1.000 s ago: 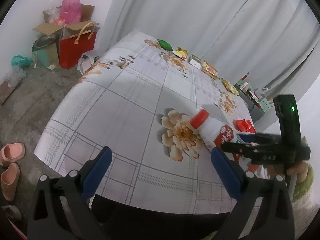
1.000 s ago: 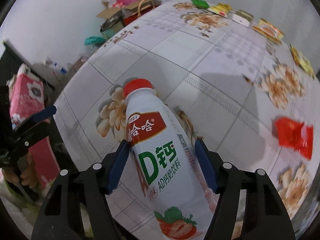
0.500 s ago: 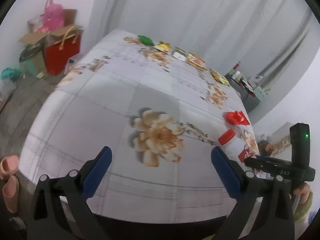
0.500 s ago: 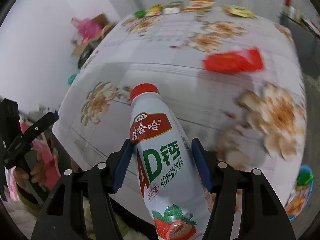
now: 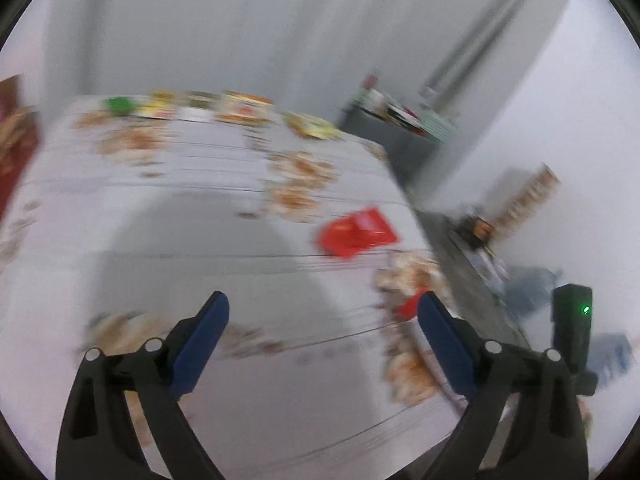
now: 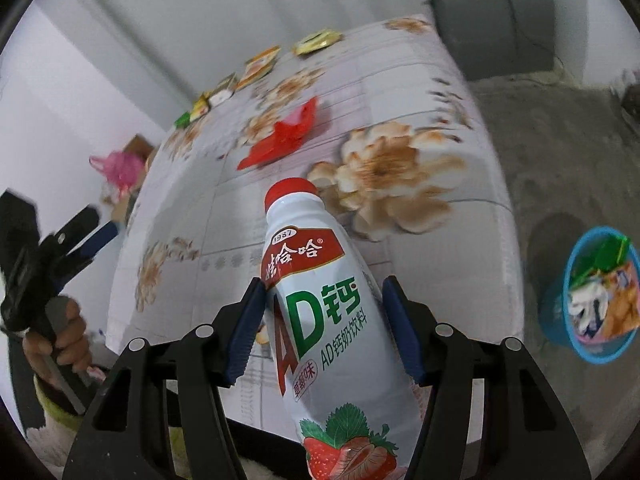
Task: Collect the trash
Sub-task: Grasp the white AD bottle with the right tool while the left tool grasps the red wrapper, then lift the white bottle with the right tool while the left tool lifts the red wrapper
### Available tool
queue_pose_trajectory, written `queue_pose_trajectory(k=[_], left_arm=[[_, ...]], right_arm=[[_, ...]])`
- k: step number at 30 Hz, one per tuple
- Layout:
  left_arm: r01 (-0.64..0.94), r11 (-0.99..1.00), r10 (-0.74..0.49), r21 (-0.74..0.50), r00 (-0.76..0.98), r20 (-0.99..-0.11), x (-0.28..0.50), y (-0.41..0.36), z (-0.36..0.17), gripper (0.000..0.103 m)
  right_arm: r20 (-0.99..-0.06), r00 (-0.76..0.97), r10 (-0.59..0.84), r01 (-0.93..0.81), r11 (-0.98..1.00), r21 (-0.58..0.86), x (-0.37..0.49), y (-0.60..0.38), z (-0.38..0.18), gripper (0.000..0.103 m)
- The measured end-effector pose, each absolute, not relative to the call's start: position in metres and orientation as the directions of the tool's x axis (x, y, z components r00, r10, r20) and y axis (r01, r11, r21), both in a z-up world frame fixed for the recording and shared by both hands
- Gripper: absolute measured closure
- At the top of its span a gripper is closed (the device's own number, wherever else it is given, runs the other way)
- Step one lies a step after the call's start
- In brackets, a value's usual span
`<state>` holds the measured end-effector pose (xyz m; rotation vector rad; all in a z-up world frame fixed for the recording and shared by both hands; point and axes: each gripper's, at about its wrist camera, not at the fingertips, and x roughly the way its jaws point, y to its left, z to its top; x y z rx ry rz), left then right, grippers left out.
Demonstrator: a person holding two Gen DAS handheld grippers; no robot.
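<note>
My right gripper (image 6: 324,304) is shut on a white AD milk bottle (image 6: 320,300) with a red cap, held above the table's near right corner. A red wrapper (image 6: 282,140) lies on the flowered tablecloth (image 6: 400,80) beyond it. A blue trash bin (image 6: 560,328) with wrappers inside stands on the floor to the right. My left gripper (image 5: 322,312) is open and empty above the table; the view is blurred. The red wrapper (image 5: 356,232) lies ahead of it to the right. The bottle's red cap (image 5: 408,306) peeks out by the right finger.
Several small wrappers (image 6: 256,66) lie in a row along the table's far edge, also in the left wrist view (image 5: 240,110). A grey cabinet (image 6: 496,28) with clutter stands past the table. A pink bag (image 6: 118,166) and boxes sit on the floor at left.
My right gripper has swung right with the bottle, and the blue bin has come into view. My left gripper has turned right too, its view now blurred.
</note>
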<state>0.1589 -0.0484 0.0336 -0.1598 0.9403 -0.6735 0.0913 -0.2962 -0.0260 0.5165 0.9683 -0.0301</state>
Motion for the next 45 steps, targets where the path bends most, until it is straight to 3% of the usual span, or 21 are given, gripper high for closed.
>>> queue_pose_trajectory(k=[5, 13, 15, 30, 36, 45], left_arm=[[0.554, 0.762, -0.578, -0.335, 0.351, -0.736, 0.191, -0.126, 0.022, 0.019], [0.650, 0.756, -0.400, -0.080, 0.362, -0.842, 0.227, -0.202, -0.024, 0.028], [0.640, 0.766, -0.365, -0.063, 0.351, -0.862, 0.235, -0.205, -0.036, 0.036], [0.554, 0.812, -0.410, -0.182, 0.319, -0.855, 0.244, -0.188, -0.046, 0.090], [0.543, 0.815, -0.414, -0.204, 0.297, -0.861, 0.222, -0.161, -0.044, 0.092], [0.531, 0.809, -0.450, -0.254, 0.280, -0.848, 0.127, -0.092, -0.036, 0.092]], right_arm=[[-0.770, 0.598, 0.221, 0.276, 0.846, 0.457, 0.082, -0.311, -0.030, 0.047], [-0.752, 0.609, 0.253, 0.274, 0.822, 0.499, 0.077, -0.319, -0.033, 0.047], [-0.751, 0.609, 0.256, 0.273, 0.821, 0.501, 0.077, -0.319, -0.033, 0.047], [-0.748, 0.612, 0.258, 0.284, 0.810, 0.512, 0.074, -0.323, -0.034, 0.047], [-0.749, 0.608, 0.264, 0.305, 0.794, 0.527, 0.077, -0.324, -0.035, 0.047], [-0.754, 0.595, 0.278, 0.321, 0.778, 0.540, 0.088, -0.315, -0.036, 0.047]])
